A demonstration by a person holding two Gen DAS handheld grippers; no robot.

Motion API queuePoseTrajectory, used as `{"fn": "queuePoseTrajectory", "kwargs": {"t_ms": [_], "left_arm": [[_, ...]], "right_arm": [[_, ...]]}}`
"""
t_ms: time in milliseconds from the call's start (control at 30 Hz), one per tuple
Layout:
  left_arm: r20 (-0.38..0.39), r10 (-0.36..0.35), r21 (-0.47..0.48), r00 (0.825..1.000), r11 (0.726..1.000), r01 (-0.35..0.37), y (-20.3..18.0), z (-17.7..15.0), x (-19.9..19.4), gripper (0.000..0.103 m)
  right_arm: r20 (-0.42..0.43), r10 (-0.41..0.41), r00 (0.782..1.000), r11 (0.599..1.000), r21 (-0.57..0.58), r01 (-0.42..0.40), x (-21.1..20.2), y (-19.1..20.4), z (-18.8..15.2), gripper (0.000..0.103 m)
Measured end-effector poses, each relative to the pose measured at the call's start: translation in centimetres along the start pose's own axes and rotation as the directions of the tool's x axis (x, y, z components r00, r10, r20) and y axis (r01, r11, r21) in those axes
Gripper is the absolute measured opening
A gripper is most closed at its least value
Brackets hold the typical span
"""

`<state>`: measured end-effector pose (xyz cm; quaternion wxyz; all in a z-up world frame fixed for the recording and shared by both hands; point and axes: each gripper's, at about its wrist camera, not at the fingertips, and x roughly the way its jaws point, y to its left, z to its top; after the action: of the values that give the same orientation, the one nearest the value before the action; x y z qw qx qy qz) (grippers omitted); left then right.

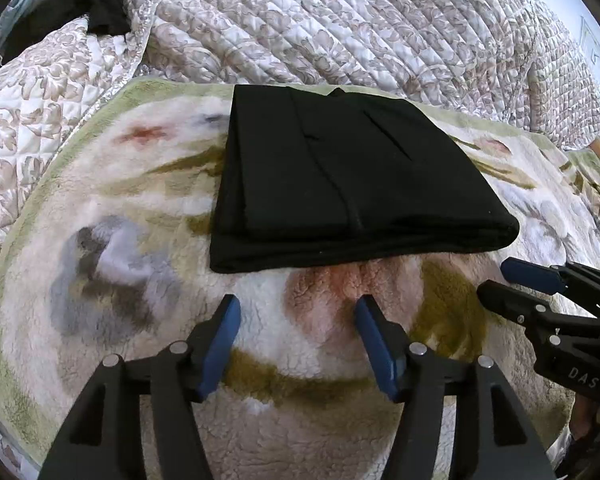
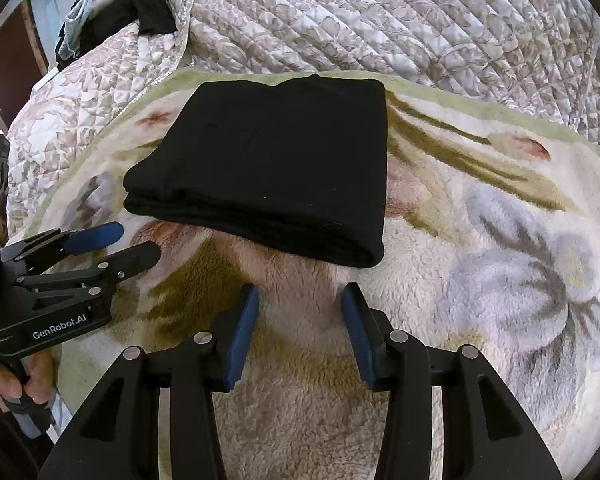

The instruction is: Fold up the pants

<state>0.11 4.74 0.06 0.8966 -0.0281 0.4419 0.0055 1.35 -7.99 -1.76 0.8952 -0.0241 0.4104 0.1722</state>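
— Where are your pants (image 1: 340, 176) right now?

— They lie folded into a thick black rectangle on the fleece blanket (image 1: 140, 320), toward its far edge. In your left wrist view the layered fold edge faces you, with two or three plies stacked along the near side. In your right wrist view the same bundle (image 2: 268, 160) sits up and left of centre, its near right corner hanging closest to your fingers.

— And your left gripper (image 1: 296, 340)?

— Its blue pads (image 1: 220, 344) stand wide apart, with bare blanket between them. It holds nothing and sits just short of the pants' near edge, not touching the cloth. From your right wrist view you see it (image 2: 136, 242) at the left, jaws parted, tips pointing toward the bundle's near left corner, with your fingers wrapped round the handle below.

— Your right gripper (image 2: 300, 328)?

— Also spread, nothing between the pads (image 2: 242, 332). It hovers over the pinkish patch of the blanket, near the pants' front edge but apart from it. Your left wrist view catches it (image 1: 496, 278) at the right edge, jaws parted, tips near the bundle's right corner.

— What else lies around you?

— A quilted floral bedspread (image 1: 340, 20) runs behind the blanket, and a heap of dark clothing (image 2: 140, 4) sits at the far left on it.
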Motion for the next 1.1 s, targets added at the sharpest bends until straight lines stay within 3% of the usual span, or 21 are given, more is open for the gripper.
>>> {"fn": "queuePoseTrajectory", "kwargs": {"t_ms": [1100], "left_arm": [[-0.005,0.000,0.003,1.000,1.000,0.000,-0.11,0.07,0.11,0.070]], "right_arm": [[0.001,-0.006,1.000,1.000,-0.002,0.006,0.04,0.24,0.06,0.045]]}}
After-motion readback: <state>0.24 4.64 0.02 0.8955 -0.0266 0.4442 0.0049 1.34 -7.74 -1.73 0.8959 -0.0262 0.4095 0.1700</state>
